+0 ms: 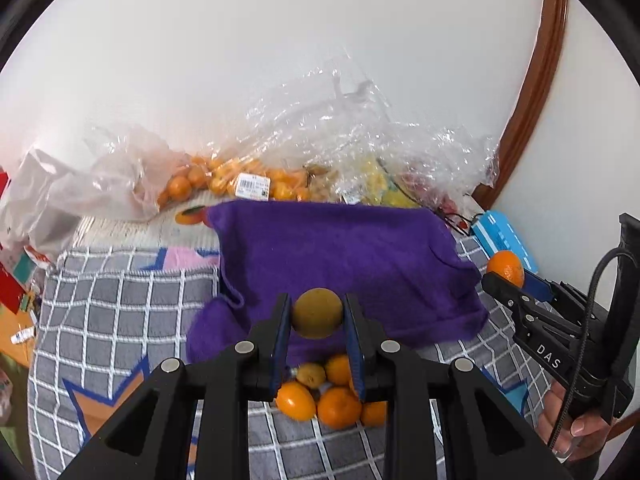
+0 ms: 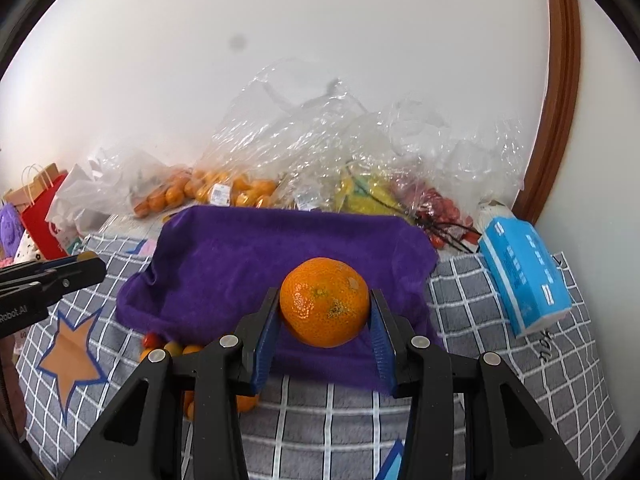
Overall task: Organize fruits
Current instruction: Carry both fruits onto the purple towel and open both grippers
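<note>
My left gripper is shut on a small olive-brown round fruit, held above the near edge of a purple towel. Below it on the grey checked blanket lies a pile of oranges with a small brown fruit among them. My right gripper is shut on an orange over the purple towel. In the left wrist view that same orange shows at the right, in the right gripper, which a hand holds. The left gripper's tips enter the right wrist view from the left.
Clear plastic bags of oranges, yellow fruit and red fruit lie along the white wall behind the towel. A blue tissue pack lies at the right. Bags and a red paper bag crowd the left. A brown door frame rises at right.
</note>
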The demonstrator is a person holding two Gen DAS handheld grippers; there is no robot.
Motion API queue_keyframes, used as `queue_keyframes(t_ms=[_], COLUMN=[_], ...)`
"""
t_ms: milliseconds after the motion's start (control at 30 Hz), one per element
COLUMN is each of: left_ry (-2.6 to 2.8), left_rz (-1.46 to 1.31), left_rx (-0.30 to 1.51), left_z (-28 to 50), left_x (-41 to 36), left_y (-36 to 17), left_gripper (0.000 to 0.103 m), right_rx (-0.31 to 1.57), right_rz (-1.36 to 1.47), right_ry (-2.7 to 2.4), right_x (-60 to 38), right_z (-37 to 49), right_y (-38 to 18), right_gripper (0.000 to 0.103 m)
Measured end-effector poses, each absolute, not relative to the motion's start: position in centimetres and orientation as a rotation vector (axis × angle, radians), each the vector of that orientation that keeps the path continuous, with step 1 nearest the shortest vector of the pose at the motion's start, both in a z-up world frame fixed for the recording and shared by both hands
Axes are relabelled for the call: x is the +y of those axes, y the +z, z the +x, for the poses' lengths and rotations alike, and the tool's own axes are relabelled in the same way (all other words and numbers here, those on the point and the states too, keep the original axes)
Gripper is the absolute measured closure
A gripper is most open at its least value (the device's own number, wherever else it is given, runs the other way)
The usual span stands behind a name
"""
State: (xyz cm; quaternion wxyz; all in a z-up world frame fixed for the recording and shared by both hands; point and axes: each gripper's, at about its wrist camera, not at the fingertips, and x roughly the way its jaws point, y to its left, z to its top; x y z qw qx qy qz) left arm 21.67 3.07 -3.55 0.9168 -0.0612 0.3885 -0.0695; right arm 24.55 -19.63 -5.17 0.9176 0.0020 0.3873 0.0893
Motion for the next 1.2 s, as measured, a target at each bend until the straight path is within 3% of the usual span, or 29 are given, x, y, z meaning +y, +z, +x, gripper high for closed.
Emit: queue_keyframes(t_ms=[800, 1200], left_ry=[-0.07, -0.101], left_rz=[-0.17, -0.178], left_rx=[0.819, 0.916], left_z=[31.1, 36.1], left_x=[6.4, 5.4], left_y=[-5.6, -10.0], left_gripper=[0.079, 0.079], right_rx=[0.786, 0.89], right_rz=[0.011, 0.039], right_ry=[0.144, 0.16], right_x=[-22.2, -22.3], right_z=[33.7, 38.4], right_y=[-6.8, -11.9], right_gripper=[0.06, 0.06])
